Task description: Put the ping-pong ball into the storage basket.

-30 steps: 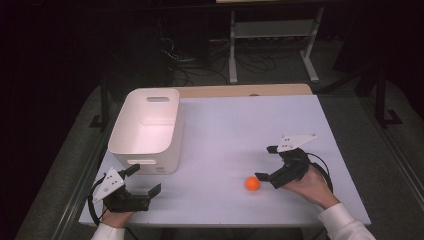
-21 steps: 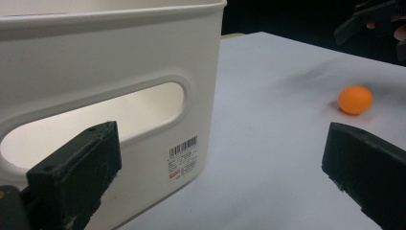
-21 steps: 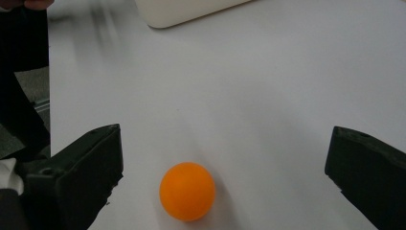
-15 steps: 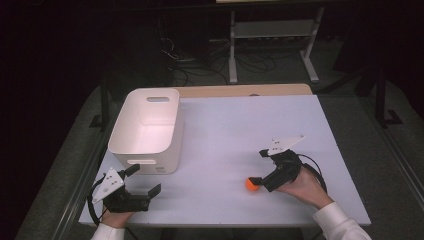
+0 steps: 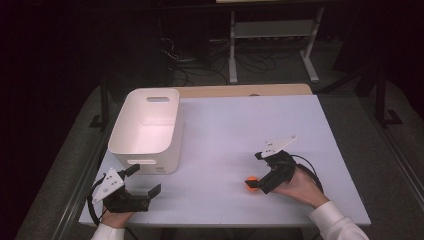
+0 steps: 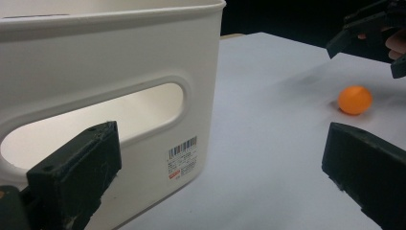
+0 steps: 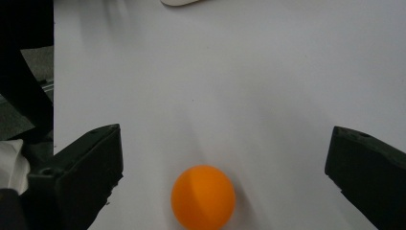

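R gripper (image 5: 261,184) — lower right of high view, held low over the table, jaws spread wide w/ the orange ball (image 5: 251,183) lying between them, not yet clamped. In the right gripper view the ball (image 7: 203,197) sits at bottom centre, clear gaps to both black jaws. Judged: hand is lined up this way so the jaws can close from either side.

Orange ball — small, smooth, matte sphere; light plastic by the look. Rests on the table, lower right of centre in high view, well apart from the bin. Also at right edge of left gripper view (image 6: 355,99). Likely to roll if nudged.

L gripper (image 5: 141,191) — lower left of high view, parked near table edge, jaws apart, nothing held. Judged: idle, kept out of the way.

White bin (image 5: 145,150) — left of centre in high view; rectangular, rounded corners, smooth rigid plastic, slot handles at both ends, barcode sticker (image 6: 182,157) on the near wall. Empty inside, open top; prob. the drop-off spot.

Table (image 5: 225,130) — flat, pale, matte top; wood strip at far edge.
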`<state>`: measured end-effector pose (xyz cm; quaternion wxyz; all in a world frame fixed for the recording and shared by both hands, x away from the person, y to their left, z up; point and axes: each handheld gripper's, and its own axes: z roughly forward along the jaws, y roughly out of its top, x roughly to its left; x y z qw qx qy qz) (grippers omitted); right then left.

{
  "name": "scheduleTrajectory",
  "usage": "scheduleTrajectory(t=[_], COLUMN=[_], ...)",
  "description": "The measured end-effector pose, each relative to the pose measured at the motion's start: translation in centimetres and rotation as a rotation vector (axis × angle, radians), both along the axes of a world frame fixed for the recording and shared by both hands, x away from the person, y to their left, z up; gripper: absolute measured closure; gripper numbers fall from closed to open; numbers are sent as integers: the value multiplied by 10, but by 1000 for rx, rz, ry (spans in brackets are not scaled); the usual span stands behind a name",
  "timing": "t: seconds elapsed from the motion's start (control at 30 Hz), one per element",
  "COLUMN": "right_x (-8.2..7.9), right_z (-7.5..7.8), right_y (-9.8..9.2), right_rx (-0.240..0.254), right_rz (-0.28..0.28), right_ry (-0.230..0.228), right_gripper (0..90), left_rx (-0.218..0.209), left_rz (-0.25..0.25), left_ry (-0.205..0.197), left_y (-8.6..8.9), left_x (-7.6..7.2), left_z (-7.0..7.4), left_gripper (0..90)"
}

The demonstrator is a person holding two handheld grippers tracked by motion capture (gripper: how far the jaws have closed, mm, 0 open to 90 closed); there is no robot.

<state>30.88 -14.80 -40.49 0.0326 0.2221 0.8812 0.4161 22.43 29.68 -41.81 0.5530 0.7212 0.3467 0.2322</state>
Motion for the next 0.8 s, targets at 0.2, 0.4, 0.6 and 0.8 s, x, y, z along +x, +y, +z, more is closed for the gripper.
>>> scheduleTrajectory(t=[0.2,0.4,0.6,0.8], right_x=[0,0,0,3], right_z=[-3,-6,-10,-14], right_y=[4,7,10,14], right_rx=[-19,-45,-58,-87], right_rz=[13,24,30,46], right_ry=[17,21,35,25], right_gripper=[0,0,0,0], left_rx=[-2,-3,-4,-2], left_rz=[2,2,2,-1], left_ry=[-2,-3,-3,-2], left_y=[0,0,0,0], left_x=[0,0,0,0], left_z=[0,0,0,0], left_gripper=[0,0,0,0])
